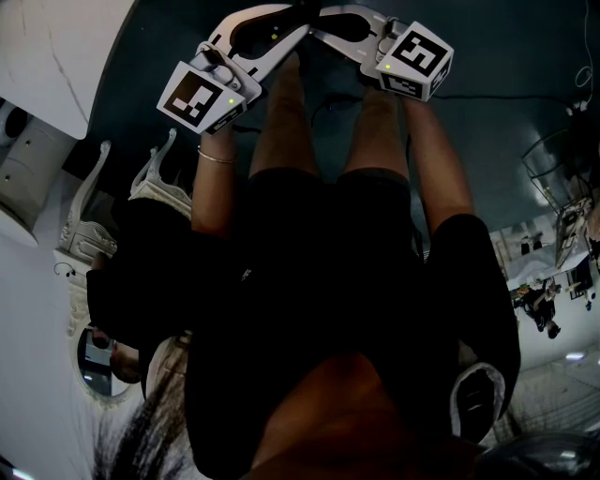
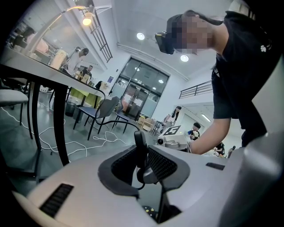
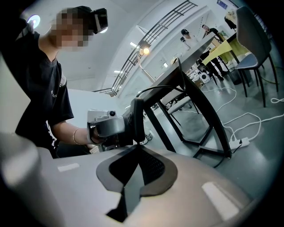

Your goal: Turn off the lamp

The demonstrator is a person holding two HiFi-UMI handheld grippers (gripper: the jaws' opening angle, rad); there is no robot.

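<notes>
The lamp (image 2: 87, 20) is lit; it arches on a thin arm over the table (image 2: 44, 73), and it also glows in the right gripper view, lamp (image 3: 144, 51). I am bent low beside the table. My left gripper (image 2: 141, 162) is shut on a black switch piece (image 2: 140, 144) of the lamp's cord. My right gripper (image 3: 136, 148) faces it from the other side, shut on the same black cord (image 3: 136, 116), which loops up toward the table. In the head view the left gripper (image 1: 298, 21) and right gripper (image 1: 325, 21) meet tip to tip above my knees.
The table's black legs (image 3: 195, 106) stand close by. White cables (image 2: 49, 133) and a power strip (image 3: 242, 142) lie on the grey floor. Chairs (image 2: 104, 111) and several people stand further back. White ornate furniture (image 1: 84, 216) is on my left.
</notes>
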